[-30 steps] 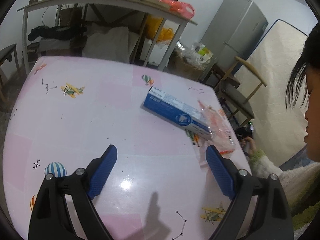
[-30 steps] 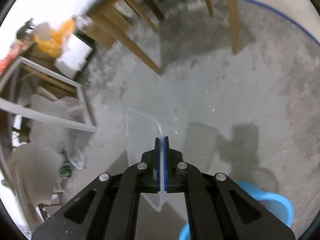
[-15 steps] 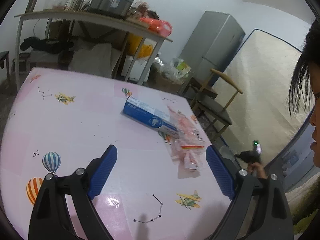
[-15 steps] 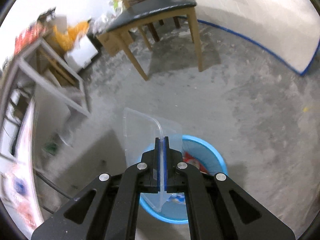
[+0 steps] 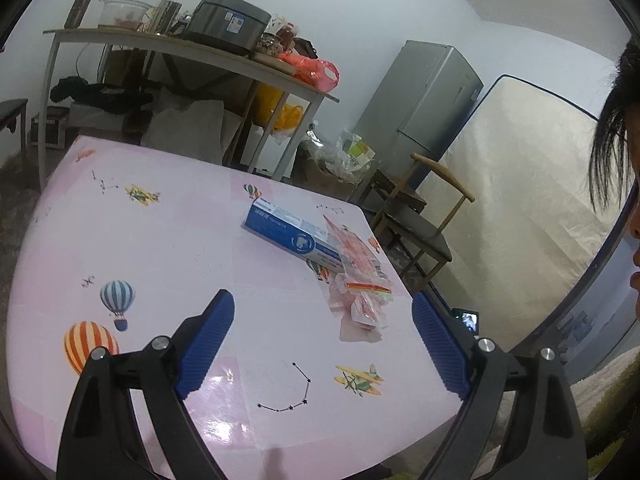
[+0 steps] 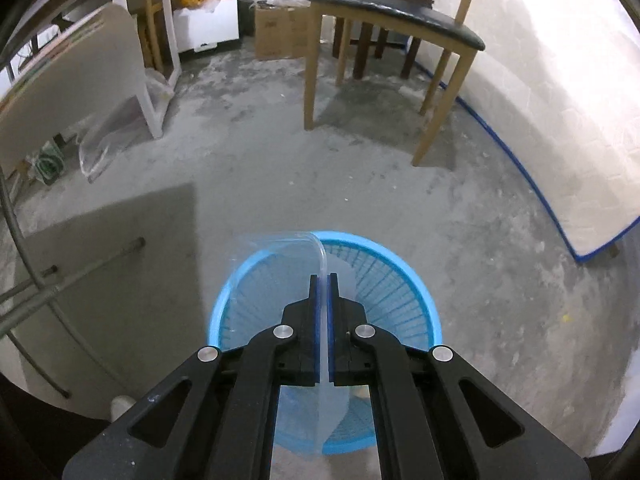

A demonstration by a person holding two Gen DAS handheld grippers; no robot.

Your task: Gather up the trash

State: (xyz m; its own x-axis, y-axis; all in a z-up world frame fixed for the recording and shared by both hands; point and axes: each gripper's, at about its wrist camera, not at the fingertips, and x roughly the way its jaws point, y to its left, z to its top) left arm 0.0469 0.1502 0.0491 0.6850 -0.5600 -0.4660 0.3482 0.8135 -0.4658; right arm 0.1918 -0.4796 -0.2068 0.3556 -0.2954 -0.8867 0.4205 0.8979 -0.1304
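Right tool [image 6: 320, 280] clamped on clear plastic sheet [image 6: 280, 252], likely packaging, directly above blue basket [image 6: 400, 272]; left tool [image 5: 322, 320] wide open, empty.

I saw a clear plastic lid [image 6: 280, 256] held upright on edge above my blue slatted basket [image 6: 404, 280] on the floor, a blue carton [image 5: 294, 236] lying flat on the table, a crumpled pinkish wrapper [image 5: 360, 284] touching its near end
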